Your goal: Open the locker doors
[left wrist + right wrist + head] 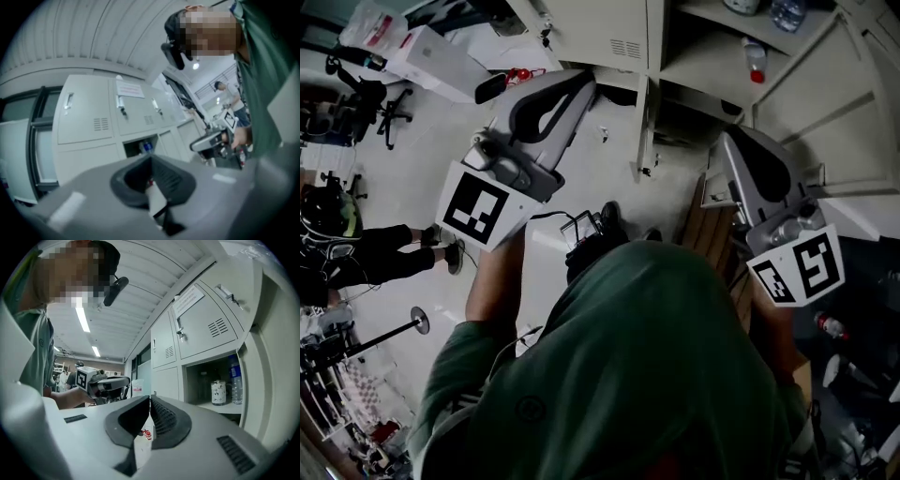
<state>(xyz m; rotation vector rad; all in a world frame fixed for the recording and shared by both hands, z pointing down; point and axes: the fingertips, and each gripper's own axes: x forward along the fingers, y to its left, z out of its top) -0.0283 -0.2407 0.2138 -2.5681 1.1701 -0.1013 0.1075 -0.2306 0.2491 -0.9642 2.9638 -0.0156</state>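
The grey lockers (600, 33) stand ahead of me. In the left gripper view the upper doors (84, 112) are closed, and one lower compartment (143, 147) is open with a bottle inside. The right gripper view shows closed vented doors (208, 326) above an open compartment (215, 385) that holds a patterned jar (218, 392) and a water bottle (236, 380). My left gripper (581, 82) is held level in front of the lockers, shut and empty. Further right, my right gripper (727, 141) is also shut with nothing between its pads. Each gripper shows in the other's view: the right gripper (215, 138), the left gripper (105, 383).
An open locker door (839, 103) swings out at the right, beside a shelf with a red-capped bottle (755, 61). A wooden crate (712, 234) sits on the floor between my arms. At the left are an office chair (370, 94), a white box (431, 56) and another person (356, 248).
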